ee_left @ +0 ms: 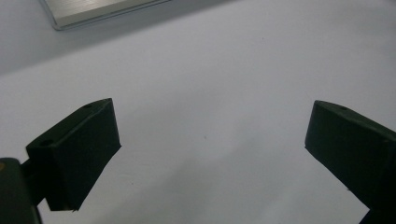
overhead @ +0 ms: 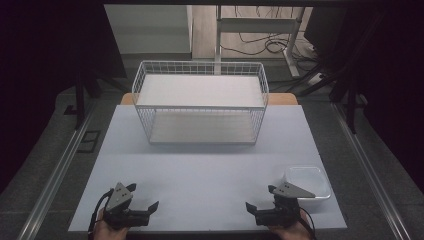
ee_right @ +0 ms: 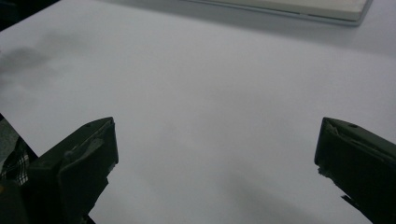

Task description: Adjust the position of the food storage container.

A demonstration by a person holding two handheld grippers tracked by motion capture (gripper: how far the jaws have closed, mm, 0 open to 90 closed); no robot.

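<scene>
My left gripper (overhead: 145,196) rests at the front left of the white table (overhead: 210,160), with a hand behind it. Its two black jaws stand wide apart, and in the left gripper view (ee_left: 212,140) only bare table lies between them. At the front right, my right gripper (overhead: 260,197) is held the same way, open and holding nothing (ee_right: 215,154). Both point inward and toward the far side of the table.
A white wire rack (overhead: 200,102) with two shelves stands at the table's far middle; its base edge (ee_left: 93,11) (ee_right: 303,9) shows at the top of both gripper views. A clear plastic tub (overhead: 320,175) sits just behind the right gripper. Dark floor and cables surround the table.
</scene>
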